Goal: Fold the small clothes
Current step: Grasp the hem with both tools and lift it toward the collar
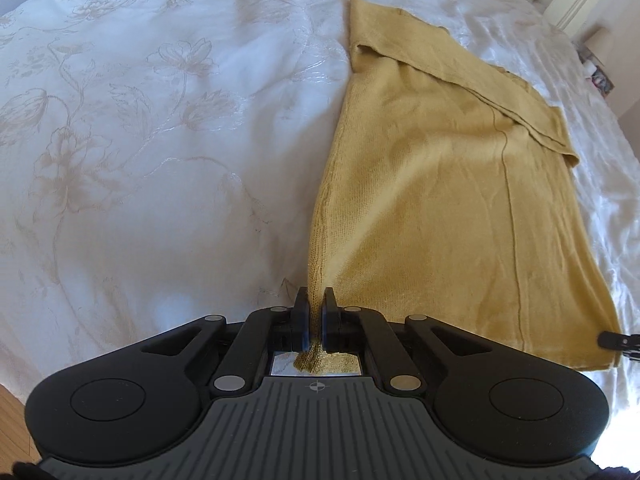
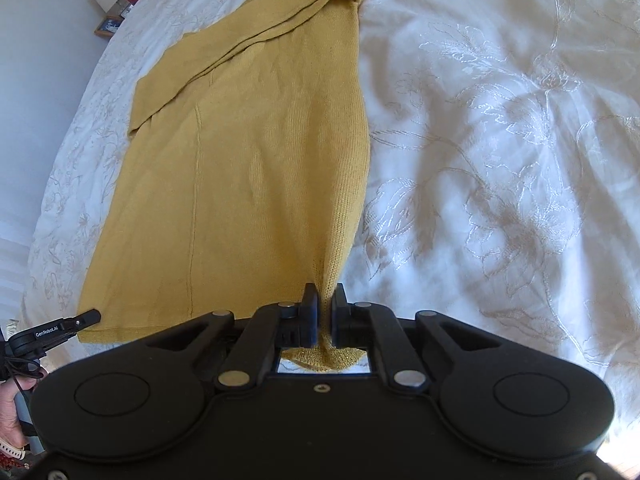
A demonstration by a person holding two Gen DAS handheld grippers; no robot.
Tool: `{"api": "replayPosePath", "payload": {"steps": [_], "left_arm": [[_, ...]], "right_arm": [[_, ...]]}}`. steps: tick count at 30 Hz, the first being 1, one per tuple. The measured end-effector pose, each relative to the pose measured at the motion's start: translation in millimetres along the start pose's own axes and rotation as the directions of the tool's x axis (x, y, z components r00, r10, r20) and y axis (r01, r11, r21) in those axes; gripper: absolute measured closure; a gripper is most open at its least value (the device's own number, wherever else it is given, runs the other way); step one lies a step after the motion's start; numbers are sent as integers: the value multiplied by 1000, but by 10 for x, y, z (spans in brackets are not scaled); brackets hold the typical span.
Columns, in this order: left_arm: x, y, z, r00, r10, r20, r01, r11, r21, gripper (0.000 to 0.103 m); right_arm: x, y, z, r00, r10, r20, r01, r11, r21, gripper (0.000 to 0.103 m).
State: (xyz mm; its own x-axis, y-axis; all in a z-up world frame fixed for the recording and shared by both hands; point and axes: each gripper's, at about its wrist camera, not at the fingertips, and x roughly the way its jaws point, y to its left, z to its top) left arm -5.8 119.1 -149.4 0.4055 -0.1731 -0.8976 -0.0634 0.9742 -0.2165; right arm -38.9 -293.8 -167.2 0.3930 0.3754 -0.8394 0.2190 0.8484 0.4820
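A mustard-yellow knit garment [image 1: 432, 184] lies flat on a white bed, its sleeves folded in across the far part. My left gripper [image 1: 316, 296] is shut on the garment's near left hem corner. My right gripper [image 2: 325, 294] is shut on the near right hem corner of the same garment [image 2: 248, 160]. The cloth rises a little into each set of jaws. The right gripper's finger shows at the right edge of the left wrist view [image 1: 618, 338]. The left gripper shows at the left edge of the right wrist view [image 2: 52, 330].
The white bedspread [image 1: 152, 140] with pale floral embroidery spreads wide on both sides of the garment [image 2: 500, 140]. A white headboard [image 1: 572, 4] and a bedside item [image 1: 598, 68] stand at the far right. Wooden floor [image 1: 10, 408] shows at the near left.
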Motion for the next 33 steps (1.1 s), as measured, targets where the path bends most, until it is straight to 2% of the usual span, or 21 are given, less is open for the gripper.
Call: {"api": "replayPosePath", "payload": {"steps": [8,16,19,26,29,33], "left_arm": [[-188,-89,272,996,-55,69,58,998,-38,98],[-425,-217,798,979,-100,180,112,992,-62,98],[-456,-301,1097,969,-112,221,128,990,-58,98],[-321,-513,1911,944,-148,297,160,987,-17,98],[-140,-596,2264,938,-154,310,163,987,-4,98],[209,-677,2687,943,-165,290,178,984,-21,98]], "right_arm": [[-110,81,126,999,41,23,-41,999,1,91],[-318,159,416,990,88,108,-92,995,33,91],[-379,211,663,981,109,162,-118,992,47,91],[-323,358,1510,952,143,270,-168,983,72,91],[-214,386,1903,942,135,309,-169,982,87,91],[55,346,2381,943,108,314,-155,979,131,91]]}}
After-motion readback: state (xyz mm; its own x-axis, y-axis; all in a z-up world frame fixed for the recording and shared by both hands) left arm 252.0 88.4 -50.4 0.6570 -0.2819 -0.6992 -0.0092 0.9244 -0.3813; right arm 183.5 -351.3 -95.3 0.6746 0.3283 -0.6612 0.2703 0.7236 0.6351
